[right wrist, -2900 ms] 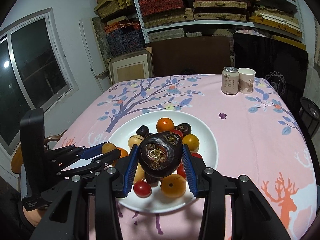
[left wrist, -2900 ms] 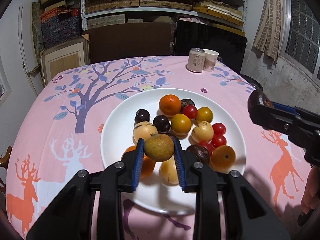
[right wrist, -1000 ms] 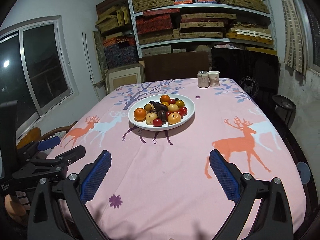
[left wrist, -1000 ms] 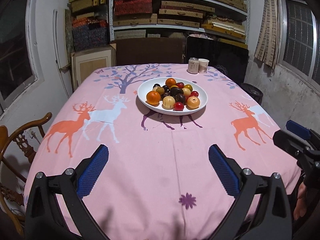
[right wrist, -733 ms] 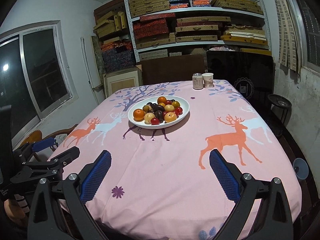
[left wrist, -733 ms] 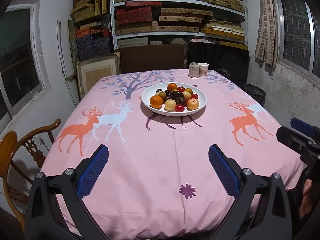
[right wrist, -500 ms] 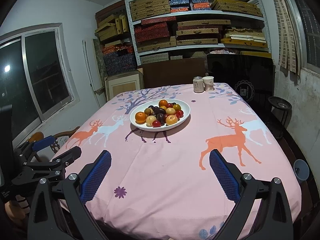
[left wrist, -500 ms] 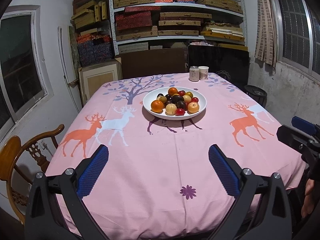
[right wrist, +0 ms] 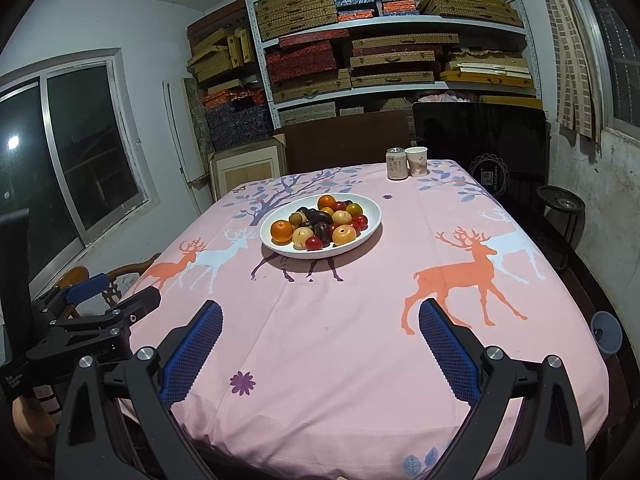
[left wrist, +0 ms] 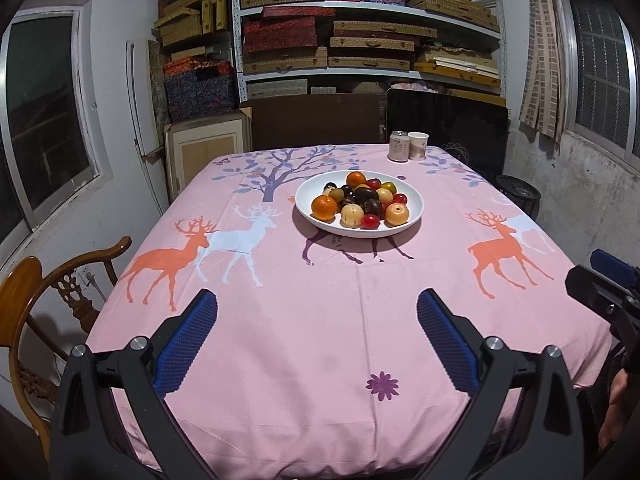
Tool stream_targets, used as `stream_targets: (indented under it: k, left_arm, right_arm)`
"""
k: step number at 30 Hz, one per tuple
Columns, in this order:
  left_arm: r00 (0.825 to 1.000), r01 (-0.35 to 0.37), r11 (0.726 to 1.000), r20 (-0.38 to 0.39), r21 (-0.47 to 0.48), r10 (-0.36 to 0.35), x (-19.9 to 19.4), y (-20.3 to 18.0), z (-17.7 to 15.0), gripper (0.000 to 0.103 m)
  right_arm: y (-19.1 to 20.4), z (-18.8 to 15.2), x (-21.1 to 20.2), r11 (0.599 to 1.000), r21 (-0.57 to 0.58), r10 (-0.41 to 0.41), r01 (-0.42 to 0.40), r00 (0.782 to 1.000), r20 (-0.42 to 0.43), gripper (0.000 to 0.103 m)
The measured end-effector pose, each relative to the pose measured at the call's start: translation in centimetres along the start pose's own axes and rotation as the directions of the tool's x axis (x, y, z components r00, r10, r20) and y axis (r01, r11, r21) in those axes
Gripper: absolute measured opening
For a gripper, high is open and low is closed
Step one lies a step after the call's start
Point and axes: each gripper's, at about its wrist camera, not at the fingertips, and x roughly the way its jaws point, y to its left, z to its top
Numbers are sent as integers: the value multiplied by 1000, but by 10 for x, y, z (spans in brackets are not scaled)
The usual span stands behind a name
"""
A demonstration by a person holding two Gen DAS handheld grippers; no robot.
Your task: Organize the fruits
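Note:
A white plate (left wrist: 414, 208) (right wrist: 372, 220) in the middle of the pink tablecloth holds a pile of several fruits: oranges (left wrist: 324, 207), yellow and dark fruits, red cherry tomatoes (left wrist: 370, 221). My left gripper (left wrist: 318, 312) is wide open and empty, far back above the table's near edge. My right gripper (right wrist: 320, 322) is also wide open and empty, equally far back. The left gripper's body shows at the left of the right wrist view (right wrist: 96, 320); the right gripper's shows at the right edge of the left wrist view (left wrist: 600, 288).
A drink can (left wrist: 399, 146) and a paper cup (left wrist: 417, 145) stand at the table's far edge. A wooden chair (left wrist: 36, 292) is at the near left. Shelves of boxes (left wrist: 360, 40) line the back wall. A black stool (right wrist: 560, 204) stands at the right.
Both grippers let go of their fruits onto the plate, opened wide and pulled back from the plate to beyond the table's near edge. They drew back slightly further over the last second.

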Motion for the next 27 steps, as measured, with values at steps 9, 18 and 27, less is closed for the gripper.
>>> stream_targets:
  k: [9,18,27]
  left_arm:
    - [1000,-6,1000,-23,-13,5,6,1,0,98]
    - [999,-34,999,8,-33,35,6,3,-2,98]
    - [999,-17,1000,-30,-25,16,12,1,-3,98]
  right_arm:
    - [3,-1,2,1000,-4,7,-7,1000,-7,99]
    - [4,-5,3,1000,-4,10,-10,1000,-15,99]
    - [5,-6,3,1000,-4,13,-13,1000,-15,99]
